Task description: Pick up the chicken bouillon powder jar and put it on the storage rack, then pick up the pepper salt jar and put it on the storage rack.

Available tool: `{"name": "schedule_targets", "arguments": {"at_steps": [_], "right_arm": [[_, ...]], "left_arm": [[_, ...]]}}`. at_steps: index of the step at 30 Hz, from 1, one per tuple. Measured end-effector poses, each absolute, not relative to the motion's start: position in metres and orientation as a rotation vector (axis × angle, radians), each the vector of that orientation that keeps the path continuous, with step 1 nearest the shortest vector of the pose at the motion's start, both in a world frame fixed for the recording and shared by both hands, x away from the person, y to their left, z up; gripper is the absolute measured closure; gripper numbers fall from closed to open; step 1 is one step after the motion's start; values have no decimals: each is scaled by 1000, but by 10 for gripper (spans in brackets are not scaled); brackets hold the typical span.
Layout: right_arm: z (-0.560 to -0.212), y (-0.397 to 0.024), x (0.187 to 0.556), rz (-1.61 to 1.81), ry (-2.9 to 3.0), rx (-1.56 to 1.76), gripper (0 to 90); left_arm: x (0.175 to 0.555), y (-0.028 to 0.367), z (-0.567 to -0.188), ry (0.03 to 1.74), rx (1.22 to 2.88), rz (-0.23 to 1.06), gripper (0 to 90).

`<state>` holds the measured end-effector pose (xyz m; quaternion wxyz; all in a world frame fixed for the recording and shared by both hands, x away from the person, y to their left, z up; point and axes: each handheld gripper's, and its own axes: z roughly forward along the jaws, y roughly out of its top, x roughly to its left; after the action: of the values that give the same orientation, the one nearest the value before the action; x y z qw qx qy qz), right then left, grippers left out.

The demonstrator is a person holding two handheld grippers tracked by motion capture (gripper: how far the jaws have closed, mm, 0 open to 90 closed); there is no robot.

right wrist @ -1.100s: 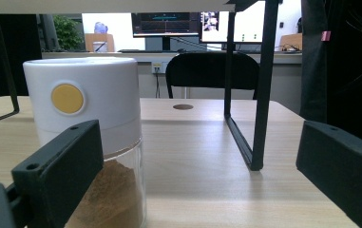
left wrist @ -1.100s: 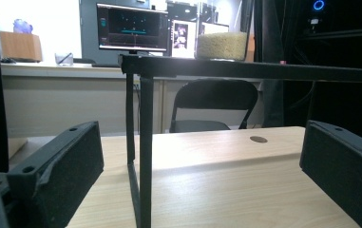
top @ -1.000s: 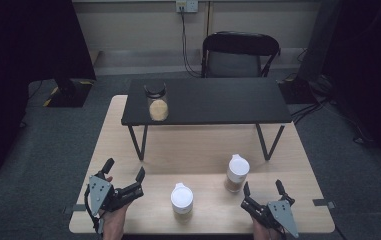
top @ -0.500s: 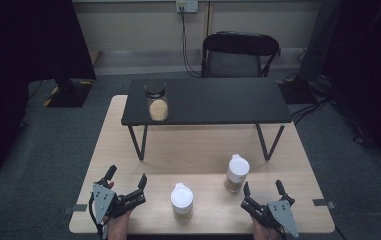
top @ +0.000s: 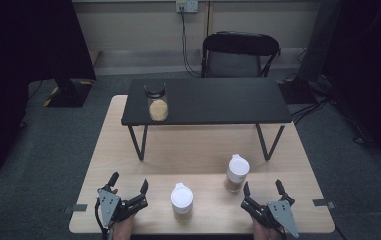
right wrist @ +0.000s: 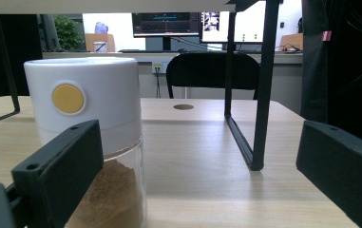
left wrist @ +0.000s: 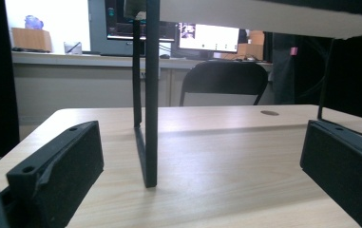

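Both grippers rested low in the high view, jaws spread and holding nothing: the left gripper [top: 128, 186] at lower left, the right gripper [top: 261, 188] at lower right. Two jars stood between them on the table [top: 203, 145], the near jar [top: 182, 201] at bottom centre, the far jar [top: 237, 173] just above the right gripper. Likely a grasp came next. Best done, the right gripper would turn slightly left, centre the far jar between its jaws, and close on the glass below the white lid.

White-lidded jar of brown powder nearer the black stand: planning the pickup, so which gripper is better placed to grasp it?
Right. The open right gripper sits just beside that white-lidded jar; the left gripper is farther, beyond the other white-lidded jar.
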<state>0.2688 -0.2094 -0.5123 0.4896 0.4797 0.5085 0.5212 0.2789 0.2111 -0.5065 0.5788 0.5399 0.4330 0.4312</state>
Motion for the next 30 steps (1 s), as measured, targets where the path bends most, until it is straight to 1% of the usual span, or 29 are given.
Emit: {"name": "schedule_targets", "arguments": {"at_steps": [9,30], "right_arm": [[-512,-209,269,1266,1235,1166,6],[-512,-209,267,1273,1229,1150,6]], "left_arm": [[279,208,-513,1010,1296,1047,2],[280,207,-513,1037,1292,1055,3]]}}
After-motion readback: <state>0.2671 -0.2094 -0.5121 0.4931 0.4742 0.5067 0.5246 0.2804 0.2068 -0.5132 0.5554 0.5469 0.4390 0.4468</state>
